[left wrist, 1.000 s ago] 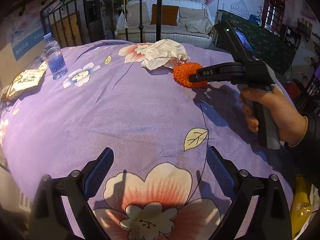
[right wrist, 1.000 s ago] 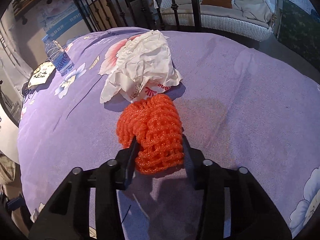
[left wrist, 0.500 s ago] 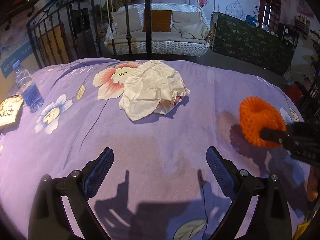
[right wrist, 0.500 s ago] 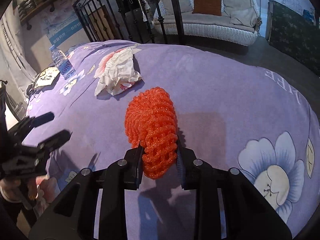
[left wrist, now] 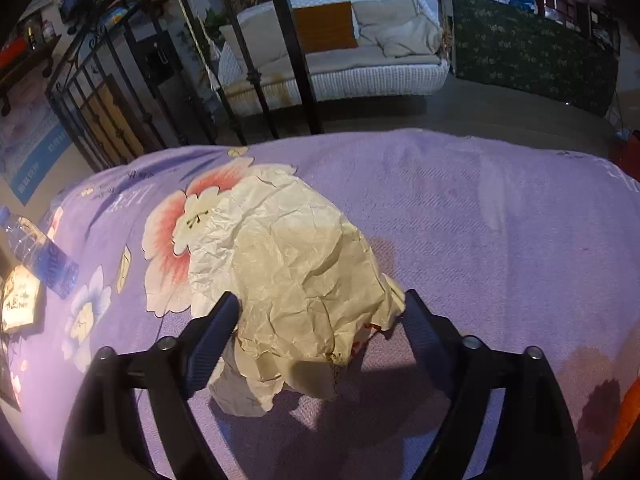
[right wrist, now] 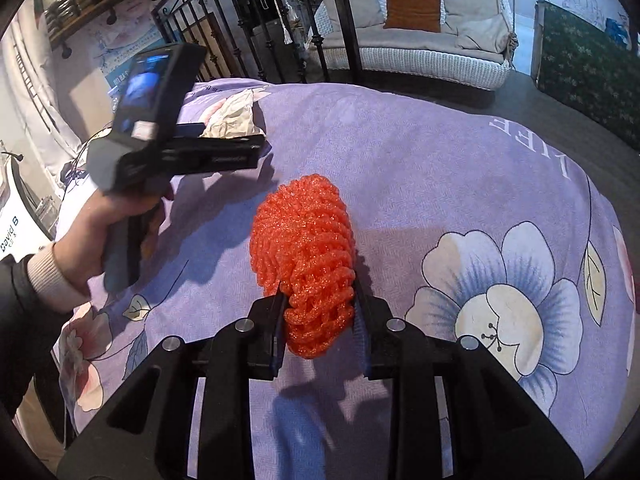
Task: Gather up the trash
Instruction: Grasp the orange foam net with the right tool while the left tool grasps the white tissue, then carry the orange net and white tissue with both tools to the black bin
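Observation:
A crumpled cream paper wrapper (left wrist: 288, 276) lies on the purple flowered cloth (left wrist: 500, 240). My left gripper (left wrist: 320, 312) is open, with one finger on each side of the wrapper's near end. The wrapper also shows in the right wrist view (right wrist: 234, 118), beyond the left gripper's body (right wrist: 188, 152). My right gripper (right wrist: 318, 300) is shut on an orange foam net (right wrist: 304, 248) and holds it above the cloth.
A plastic water bottle (left wrist: 38, 252) and a printed packet (left wrist: 18, 304) lie at the cloth's left edge. Black iron bars (left wrist: 288, 52) stand behind the cloth, with a white wicker sofa (left wrist: 340, 52) beyond.
My left gripper has moved forward until its open fingers straddle the paper wrapper. My right gripper has drawn back to the right with the orange net in it.

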A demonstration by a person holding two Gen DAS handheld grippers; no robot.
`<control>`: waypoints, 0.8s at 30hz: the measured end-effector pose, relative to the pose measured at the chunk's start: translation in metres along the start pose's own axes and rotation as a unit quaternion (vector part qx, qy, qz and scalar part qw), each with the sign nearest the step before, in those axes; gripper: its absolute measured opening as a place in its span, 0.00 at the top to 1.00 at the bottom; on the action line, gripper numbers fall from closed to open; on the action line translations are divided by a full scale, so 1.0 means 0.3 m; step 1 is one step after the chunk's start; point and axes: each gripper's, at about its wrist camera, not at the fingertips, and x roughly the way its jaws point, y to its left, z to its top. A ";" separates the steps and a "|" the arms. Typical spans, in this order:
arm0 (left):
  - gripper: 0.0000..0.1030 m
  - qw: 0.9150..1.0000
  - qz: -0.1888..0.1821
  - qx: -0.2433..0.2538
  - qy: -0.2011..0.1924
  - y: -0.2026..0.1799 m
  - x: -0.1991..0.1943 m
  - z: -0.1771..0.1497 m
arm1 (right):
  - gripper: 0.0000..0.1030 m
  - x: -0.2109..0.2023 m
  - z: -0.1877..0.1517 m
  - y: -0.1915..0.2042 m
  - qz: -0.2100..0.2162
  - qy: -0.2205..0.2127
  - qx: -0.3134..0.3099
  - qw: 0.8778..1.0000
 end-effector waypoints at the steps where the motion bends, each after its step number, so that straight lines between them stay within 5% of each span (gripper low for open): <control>1: 0.41 1.000 -0.001 -0.005 0.008 0.005 0.016 -0.009 | 0.73 -0.004 -0.005 -0.002 0.000 -0.001 0.000 1.000; 5: 0.70 1.000 0.022 -0.002 -0.019 0.001 -0.024 -0.044 | 0.73 -0.022 -0.015 -0.013 0.002 -0.005 0.006 1.000; 8: 0.77 0.999 0.021 -0.005 -0.041 0.012 -0.093 -0.074 | 0.73 -0.039 -0.015 -0.017 0.001 -0.013 0.011 1.000; 24: 0.80 0.991 -0.061 -0.049 -0.104 0.145 -0.590 -0.366 | 0.73 -0.236 -0.126 0.200 0.012 -0.054 -0.035 0.998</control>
